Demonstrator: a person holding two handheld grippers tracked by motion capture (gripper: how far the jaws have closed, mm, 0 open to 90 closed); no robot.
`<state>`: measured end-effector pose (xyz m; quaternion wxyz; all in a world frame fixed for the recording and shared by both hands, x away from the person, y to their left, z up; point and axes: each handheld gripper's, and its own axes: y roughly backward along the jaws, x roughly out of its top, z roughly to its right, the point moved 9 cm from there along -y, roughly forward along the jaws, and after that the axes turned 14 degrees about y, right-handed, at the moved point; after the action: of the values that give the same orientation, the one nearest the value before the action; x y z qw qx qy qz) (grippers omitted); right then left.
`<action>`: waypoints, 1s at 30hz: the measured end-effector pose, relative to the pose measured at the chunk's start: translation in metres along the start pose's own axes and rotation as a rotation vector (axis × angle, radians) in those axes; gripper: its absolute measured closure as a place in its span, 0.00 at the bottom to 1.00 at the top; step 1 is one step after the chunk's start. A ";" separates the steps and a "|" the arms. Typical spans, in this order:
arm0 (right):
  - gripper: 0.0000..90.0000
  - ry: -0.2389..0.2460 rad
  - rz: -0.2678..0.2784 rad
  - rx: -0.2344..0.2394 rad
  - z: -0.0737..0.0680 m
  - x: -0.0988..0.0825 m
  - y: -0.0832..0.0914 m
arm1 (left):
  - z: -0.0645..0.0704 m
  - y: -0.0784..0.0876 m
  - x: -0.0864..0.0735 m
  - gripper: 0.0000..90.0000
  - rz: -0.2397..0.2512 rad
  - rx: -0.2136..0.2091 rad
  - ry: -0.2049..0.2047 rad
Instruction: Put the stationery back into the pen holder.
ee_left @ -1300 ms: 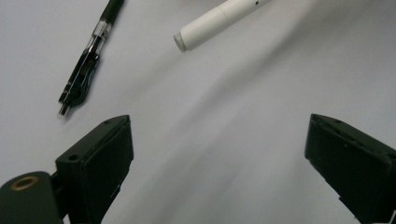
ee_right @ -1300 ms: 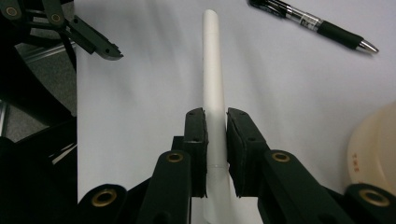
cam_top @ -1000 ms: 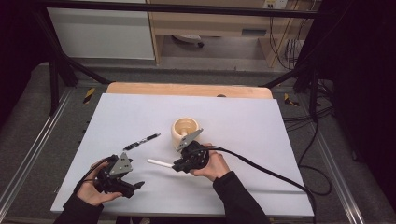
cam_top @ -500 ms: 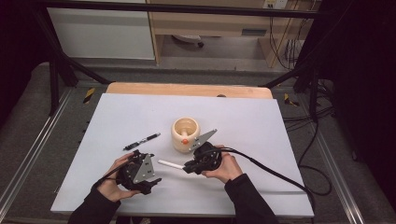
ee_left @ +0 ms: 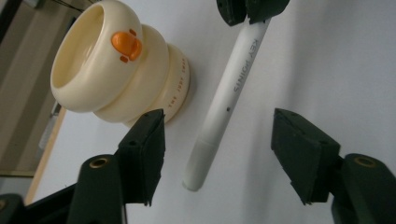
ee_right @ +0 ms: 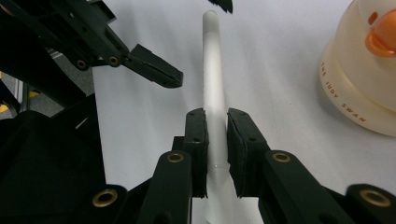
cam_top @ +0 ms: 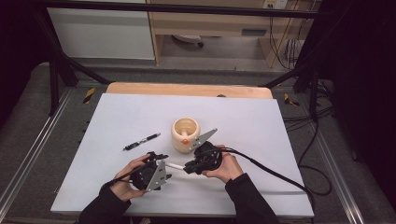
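Observation:
A white pen point(ee_right: 212, 70) lies level just above the white table, and my right gripper point(ee_right: 216, 135) is shut on its rear part. In the left gripper view the pen's free end point(ee_left: 229, 93) sits between the jaws of my left gripper point(ee_left: 223, 149). Those jaws have just been closing, but both pads still stand clear of the barrel. From above, the left gripper point(cam_top: 166, 166) faces the right gripper point(cam_top: 189, 167) with the pen point(cam_top: 175, 165) bridging them. A cream duck-faced cup point(cam_top: 186, 133) stands upright just behind the grippers.
A black pen point(cam_top: 141, 141) lies on the table point(cam_top: 280, 130) to the left of the cup. The right gripper's cable point(cam_top: 275, 175) trails off the table's right side. A wooden strip point(cam_top: 187, 89) borders the far edge.
My left gripper has travelled right, up to the white pen's free end, and its jaws stand narrower than before. The right gripper shifted slightly right with the pen, then held still.

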<state>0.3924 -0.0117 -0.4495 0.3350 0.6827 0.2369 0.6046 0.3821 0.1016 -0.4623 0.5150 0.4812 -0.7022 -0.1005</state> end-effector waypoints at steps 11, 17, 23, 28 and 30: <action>0.88 -0.005 -0.010 0.009 0.001 0.005 -0.002 | 0.008 -0.008 0.010 0.61 0.020 0.043 -0.183; 0.88 -0.008 -0.017 0.011 0.000 0.006 -0.002 | 0.012 -0.013 0.013 0.72 0.018 0.051 -0.243; 0.88 -0.015 -0.019 0.009 0.001 0.006 0.000 | 0.013 -0.015 0.015 0.80 0.016 0.068 -0.298; 0.88 -0.022 -0.023 0.009 0.001 0.006 -0.001 | 0.014 -0.016 0.017 0.84 0.016 0.080 -0.315; 0.88 -0.023 -0.026 0.007 0.001 0.006 -0.001 | 0.013 -0.016 0.017 0.85 0.014 0.087 -0.325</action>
<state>0.3945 -0.0073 -0.4462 0.3431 0.6879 0.2440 0.5913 0.3801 0.0752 -0.4674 0.3741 0.4754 -0.7833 -0.1430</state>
